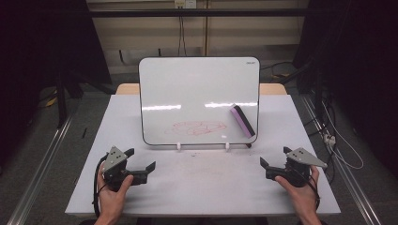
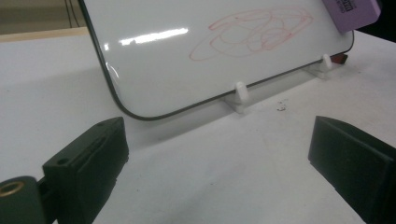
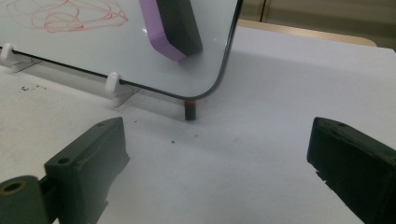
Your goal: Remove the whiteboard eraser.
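A small whiteboard (image 1: 197,89) stands tilted on two white clips (image 1: 179,146) at the table's middle. Red scribbles (image 1: 198,127) mark its lower part, also seen as red scribbles (image 2: 254,31) from the left gripper view. A purple and black eraser (image 1: 242,120) clings to the board's lower right; the eraser (image 3: 170,28) is near in the right gripper view. A dark marker tip (image 3: 189,109) pokes out under the board's corner. My left gripper (image 1: 141,159) rests open at front left, my right gripper (image 1: 274,157) open at front right. Both are empty.
The white table top (image 1: 202,187) stretches bare between the two grippers and the board. A wooden edge (image 1: 272,88) shows behind it. Cables (image 1: 342,150) hang off the right side, and metal rails (image 1: 42,159) run along the floor.
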{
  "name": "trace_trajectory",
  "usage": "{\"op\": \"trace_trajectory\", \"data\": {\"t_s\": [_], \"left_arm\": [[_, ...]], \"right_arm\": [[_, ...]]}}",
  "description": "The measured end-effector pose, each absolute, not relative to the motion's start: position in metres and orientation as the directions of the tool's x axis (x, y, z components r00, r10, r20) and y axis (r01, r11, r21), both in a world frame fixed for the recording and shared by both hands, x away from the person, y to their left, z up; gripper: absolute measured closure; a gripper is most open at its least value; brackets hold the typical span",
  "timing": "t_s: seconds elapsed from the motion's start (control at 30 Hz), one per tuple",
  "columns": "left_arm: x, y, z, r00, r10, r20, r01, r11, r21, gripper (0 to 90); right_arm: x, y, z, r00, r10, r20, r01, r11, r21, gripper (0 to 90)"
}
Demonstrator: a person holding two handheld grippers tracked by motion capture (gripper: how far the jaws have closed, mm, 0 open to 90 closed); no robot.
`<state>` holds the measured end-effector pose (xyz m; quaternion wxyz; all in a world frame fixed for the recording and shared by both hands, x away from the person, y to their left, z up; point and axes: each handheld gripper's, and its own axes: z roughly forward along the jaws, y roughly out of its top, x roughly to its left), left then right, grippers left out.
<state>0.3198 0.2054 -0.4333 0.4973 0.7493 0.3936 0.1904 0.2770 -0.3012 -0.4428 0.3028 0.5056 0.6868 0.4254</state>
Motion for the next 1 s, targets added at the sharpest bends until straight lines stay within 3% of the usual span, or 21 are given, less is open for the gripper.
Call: {"op": "trace_trajectory", "data": {"t_s": [0.57,1.0], "left_arm": [[0.323,0.21,-0.435,0.567,0.816,-0.114,0.436,-0.18,0.882,5.6],[0.319,0.211,-0.434,0.579,0.807,-0.116,0.435,-0.186,0.881,5.6]], "right_arm": [[0.283,-0.293,-0.439,-0.333,0.943,0.009,0.483,0.162,0.86,8.7],[0.295,-0.274,-0.423,-0.376,0.926,-0.038,0.449,0.218,0.867,12.9]]}}
